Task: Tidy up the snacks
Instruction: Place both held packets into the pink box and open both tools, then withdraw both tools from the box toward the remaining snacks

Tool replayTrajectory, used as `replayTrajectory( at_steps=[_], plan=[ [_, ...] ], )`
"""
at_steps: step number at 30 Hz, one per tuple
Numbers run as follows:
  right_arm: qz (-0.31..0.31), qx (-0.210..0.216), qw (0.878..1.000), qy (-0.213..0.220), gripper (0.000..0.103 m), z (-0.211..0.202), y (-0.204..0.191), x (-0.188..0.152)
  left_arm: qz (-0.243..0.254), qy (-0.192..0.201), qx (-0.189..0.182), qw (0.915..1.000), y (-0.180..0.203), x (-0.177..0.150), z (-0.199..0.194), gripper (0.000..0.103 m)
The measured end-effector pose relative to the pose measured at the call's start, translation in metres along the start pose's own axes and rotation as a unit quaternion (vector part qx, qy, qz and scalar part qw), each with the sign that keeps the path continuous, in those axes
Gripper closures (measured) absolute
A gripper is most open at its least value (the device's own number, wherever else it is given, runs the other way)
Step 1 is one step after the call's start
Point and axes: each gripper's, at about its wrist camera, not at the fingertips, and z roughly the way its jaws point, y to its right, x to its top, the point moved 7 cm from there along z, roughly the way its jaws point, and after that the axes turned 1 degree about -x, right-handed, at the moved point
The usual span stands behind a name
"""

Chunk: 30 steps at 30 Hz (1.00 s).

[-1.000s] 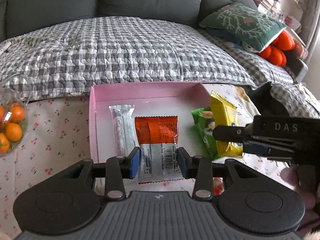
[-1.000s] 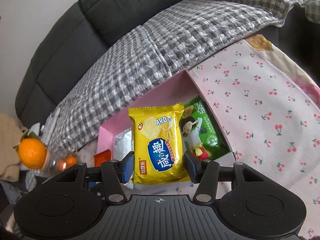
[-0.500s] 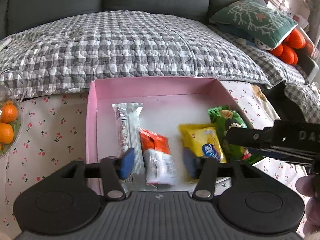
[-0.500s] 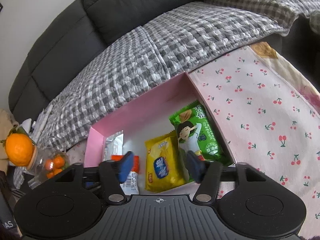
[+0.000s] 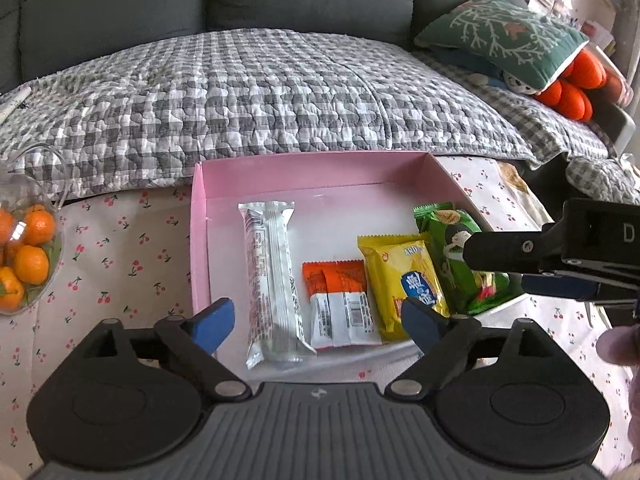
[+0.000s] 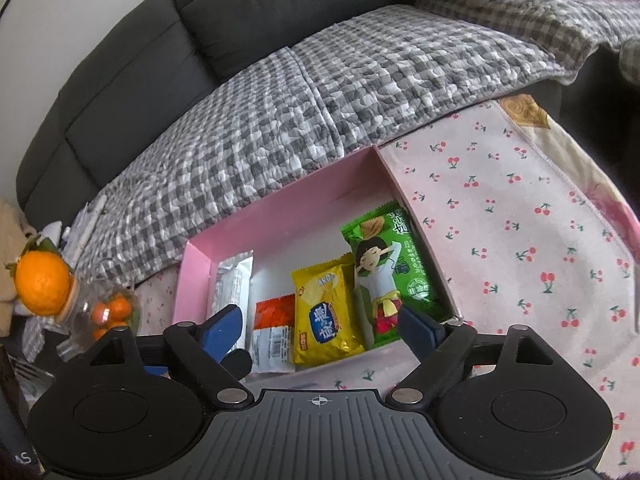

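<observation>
Snacks (image 5: 404, 280): four flat packets, side by side in pink box (image 5: 312, 168).

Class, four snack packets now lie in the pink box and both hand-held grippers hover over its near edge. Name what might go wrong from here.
1. The left hand-held gripper has its jaws opening with nothing gripped, low over the silver packet and orange packet; pulling back carelessly might drag one out.
2. The green packet leans on the pink box wall and may slump onto the yellow packet.
3. The right hand-held gripper hangs close beside the left; they may knock together.
</observation>
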Motion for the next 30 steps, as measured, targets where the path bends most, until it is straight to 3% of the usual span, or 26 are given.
replayTrajectory(
  at_steps=[8,30],
  plan=[
    [-0.020,-0.022,0.999,-0.025,0.016,-0.016,0.002,-0.012,0.007,0.004,0.011,0.9999,0.007,-0.009,-0.023,0.004],
    [-0.083,-0.037,0.995,-0.046,0.015,-0.061,0.005,-0.050,0.000,-0.001,0.018,0.9998,0.015,-0.062,-0.079,0.001]
  ],
)
